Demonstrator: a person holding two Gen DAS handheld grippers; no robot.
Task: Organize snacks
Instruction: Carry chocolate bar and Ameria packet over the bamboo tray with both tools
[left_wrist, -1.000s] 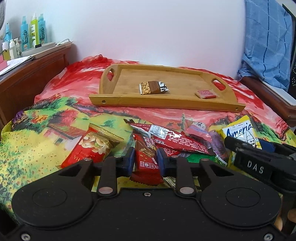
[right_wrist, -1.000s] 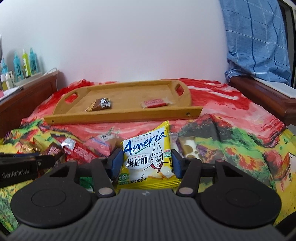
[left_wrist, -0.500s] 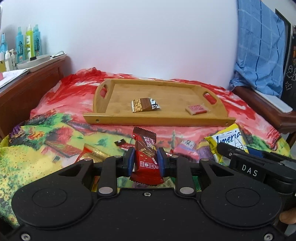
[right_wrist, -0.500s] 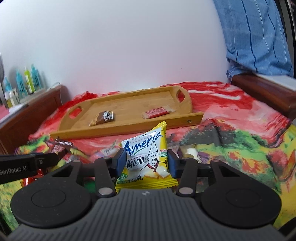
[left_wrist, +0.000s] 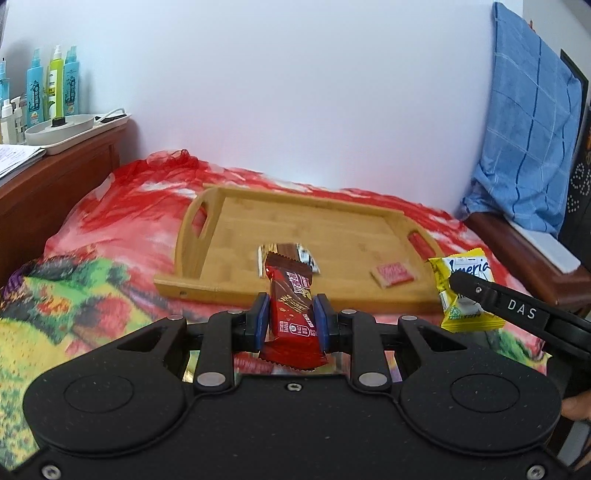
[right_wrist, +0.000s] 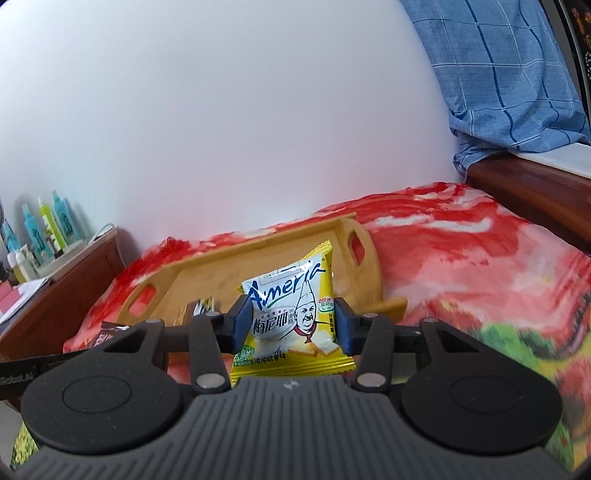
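- Your left gripper points to twelve o'clock, level, its blue pads clamped on a red snack bar.
- Your right gripper, at its three o'clock, pinches a yellow snack bag upright.

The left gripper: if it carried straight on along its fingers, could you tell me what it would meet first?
Probably the brown snack bar lying in the wooden tray, just beyond the held red wrapper; depth is uncertain.
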